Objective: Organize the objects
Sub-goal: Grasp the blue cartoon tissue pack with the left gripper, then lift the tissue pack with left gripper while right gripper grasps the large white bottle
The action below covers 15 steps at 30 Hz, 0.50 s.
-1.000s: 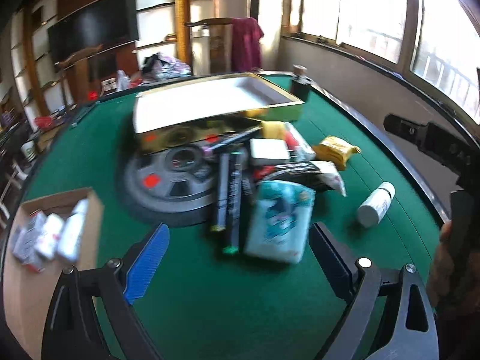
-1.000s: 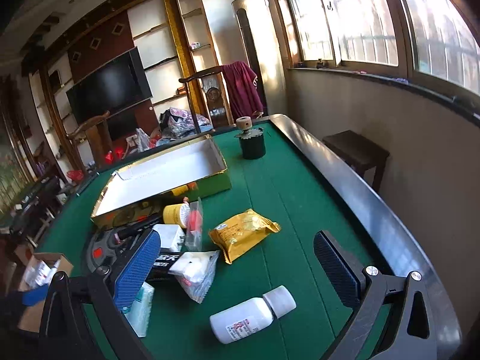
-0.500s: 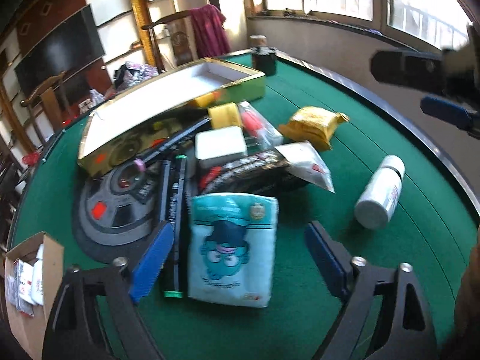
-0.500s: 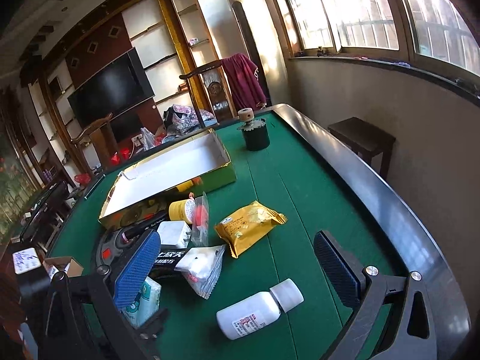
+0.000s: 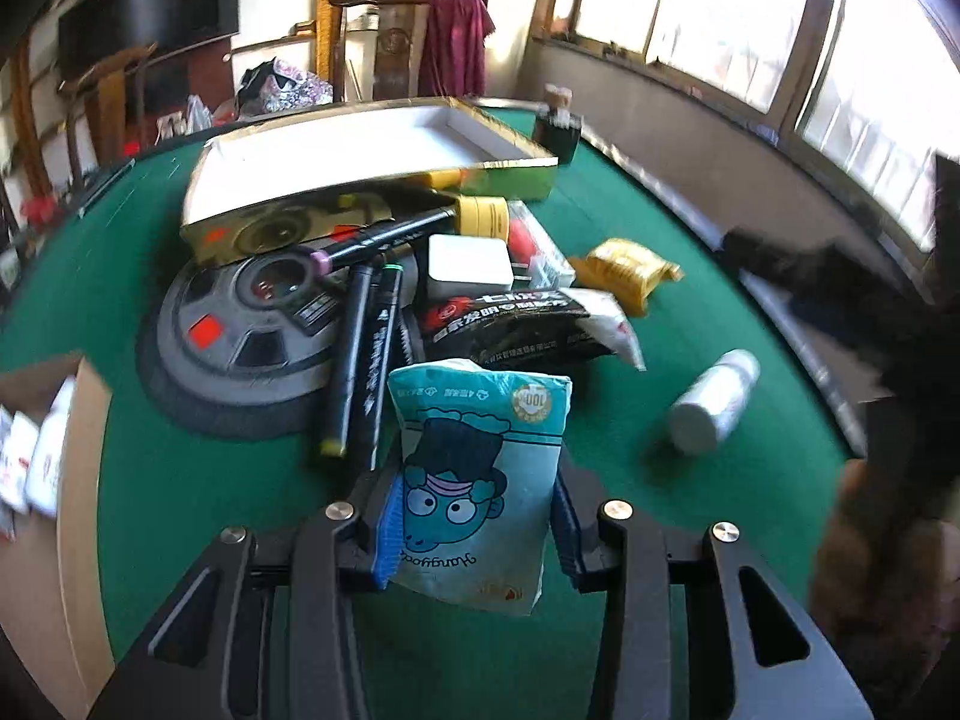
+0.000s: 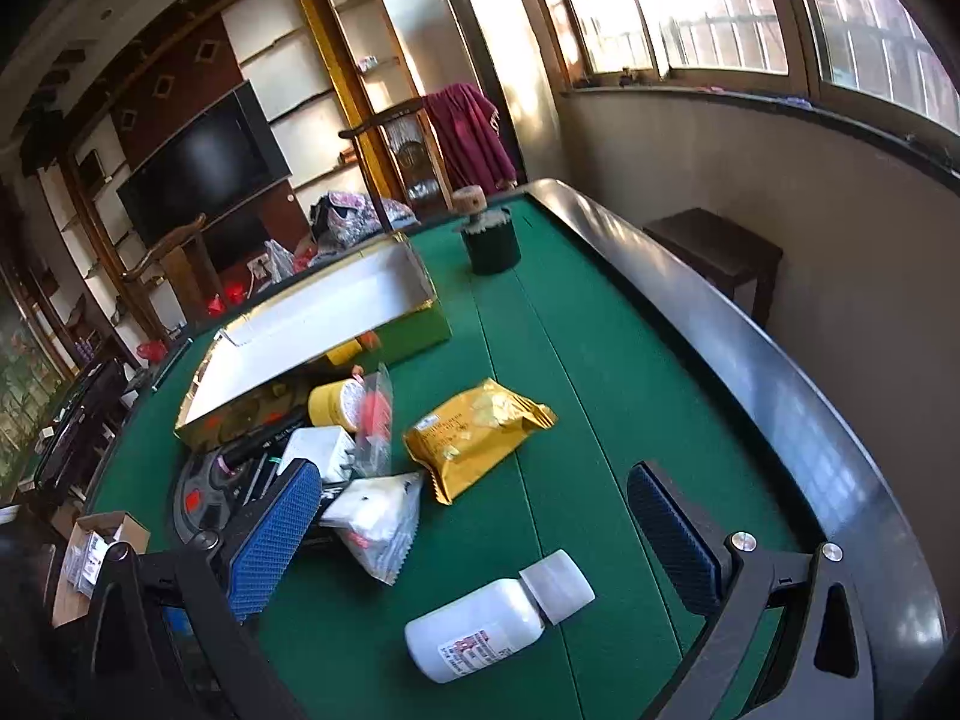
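Note:
My left gripper [image 5: 474,522] is shut on a light blue tissue pack [image 5: 480,468] with a cartoon face, held just above the green table [image 5: 240,480]. Behind it lie black markers [image 5: 360,354], a black snack bag [image 5: 510,324], a white box [image 5: 468,261], a yellow tape roll [image 5: 483,216], a yellow packet [image 5: 630,270] and a white bottle [image 5: 714,402]. My right gripper [image 6: 474,528] is open and empty above the white bottle [image 6: 492,618], with the yellow packet [image 6: 474,432] and a white pouch [image 6: 378,516] ahead.
A gold tray [image 5: 360,162] with a white inside rests on a grey disc [image 5: 240,330] at the back. A cardboard box [image 5: 54,480] with small white packs stands at the left. A dark jar [image 6: 492,240] stands at the far edge. The table's dark rim [image 6: 750,360] runs along the right.
My left gripper has moved forward and shut on the tissue pack, lifting its near end. My right gripper has stayed open and drifted slightly.

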Motion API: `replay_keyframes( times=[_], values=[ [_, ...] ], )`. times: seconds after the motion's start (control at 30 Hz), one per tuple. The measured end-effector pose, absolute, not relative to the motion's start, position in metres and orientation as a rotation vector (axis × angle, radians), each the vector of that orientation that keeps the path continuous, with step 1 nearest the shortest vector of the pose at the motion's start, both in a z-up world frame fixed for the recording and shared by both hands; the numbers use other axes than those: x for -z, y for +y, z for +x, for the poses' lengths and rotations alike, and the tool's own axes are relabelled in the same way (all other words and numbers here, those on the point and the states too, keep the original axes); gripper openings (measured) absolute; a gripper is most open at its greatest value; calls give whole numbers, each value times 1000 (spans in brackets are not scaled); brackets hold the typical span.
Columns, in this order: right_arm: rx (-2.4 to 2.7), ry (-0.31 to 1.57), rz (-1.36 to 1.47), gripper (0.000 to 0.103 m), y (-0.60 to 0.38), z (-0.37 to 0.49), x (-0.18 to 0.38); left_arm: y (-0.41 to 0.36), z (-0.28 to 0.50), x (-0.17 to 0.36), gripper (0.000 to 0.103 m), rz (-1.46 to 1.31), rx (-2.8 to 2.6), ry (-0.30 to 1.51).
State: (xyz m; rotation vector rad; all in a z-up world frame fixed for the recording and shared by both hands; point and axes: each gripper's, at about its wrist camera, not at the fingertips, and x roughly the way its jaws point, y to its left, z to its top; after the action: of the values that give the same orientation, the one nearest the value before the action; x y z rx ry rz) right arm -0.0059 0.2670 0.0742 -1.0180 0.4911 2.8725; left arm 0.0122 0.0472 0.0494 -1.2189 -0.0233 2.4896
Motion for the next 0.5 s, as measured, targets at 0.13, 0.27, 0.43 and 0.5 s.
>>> replay_keyframes(
  times=[0.13,0.27,0.43,0.5],
  values=[
    [-2841,497,-1057,103,270,-9,-66,20,40,-68,40,-1155,-2534,-86],
    [-2787,493,-1080,103,274,-8,-58,-8,70,-90,41,-1063,-2610,-81],
    [-2754,673,-1095,103,283,27,-60,-44,91,-103,42,-990,-2685,-64],
    [-2716,729,-1150,103,283,37,-54,-56,95,-101,42,-991,-2690,-91]
  ],
)
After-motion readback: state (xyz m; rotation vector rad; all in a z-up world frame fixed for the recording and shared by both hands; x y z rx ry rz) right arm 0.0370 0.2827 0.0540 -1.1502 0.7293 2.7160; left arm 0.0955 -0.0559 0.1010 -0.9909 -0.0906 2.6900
